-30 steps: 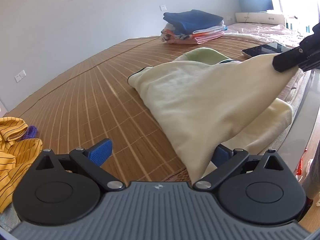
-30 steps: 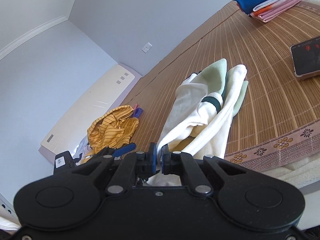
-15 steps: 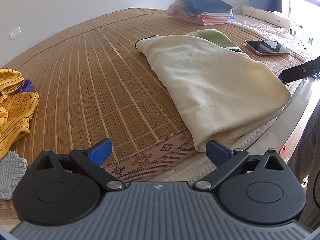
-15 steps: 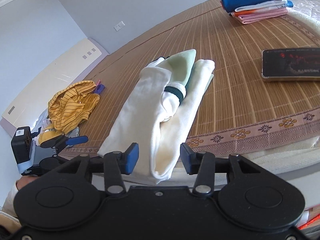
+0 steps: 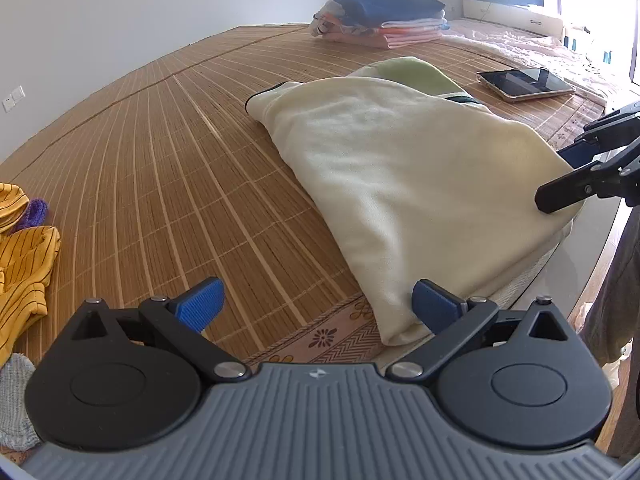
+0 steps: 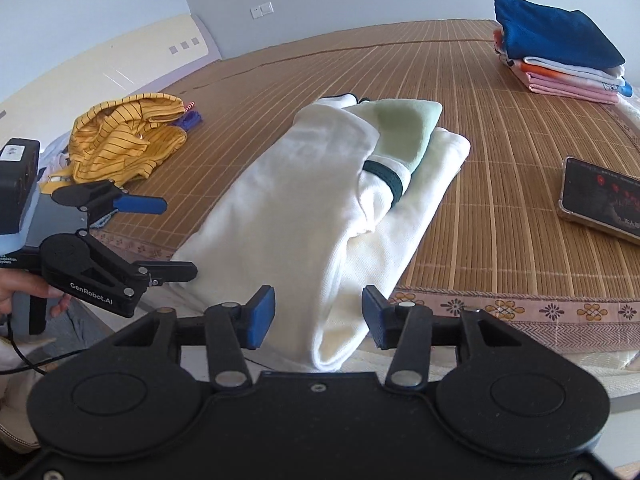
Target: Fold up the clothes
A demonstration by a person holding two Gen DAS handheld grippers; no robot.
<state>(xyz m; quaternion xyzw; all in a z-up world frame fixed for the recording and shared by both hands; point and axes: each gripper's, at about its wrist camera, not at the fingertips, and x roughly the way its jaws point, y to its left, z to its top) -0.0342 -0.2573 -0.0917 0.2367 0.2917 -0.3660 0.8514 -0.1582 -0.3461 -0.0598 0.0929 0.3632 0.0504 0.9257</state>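
Cream garment [image 6: 320, 208] on mat, btwn right tongs [image 6: 318, 316]

The right claw [image 6: 318, 318] gapes wide around the near end of the cream garment [image 6: 320, 216] on the bamboo mat [image 6: 480, 240].

The left gripper [image 5: 316, 312] fills the bottom of its own view, blue pads spread wide, holding nothing. The right gripper [image 6: 318, 316] sits low in its frame, jaws likewise parted. A hand [image 6: 24, 292] at the left edge grips the left handle.
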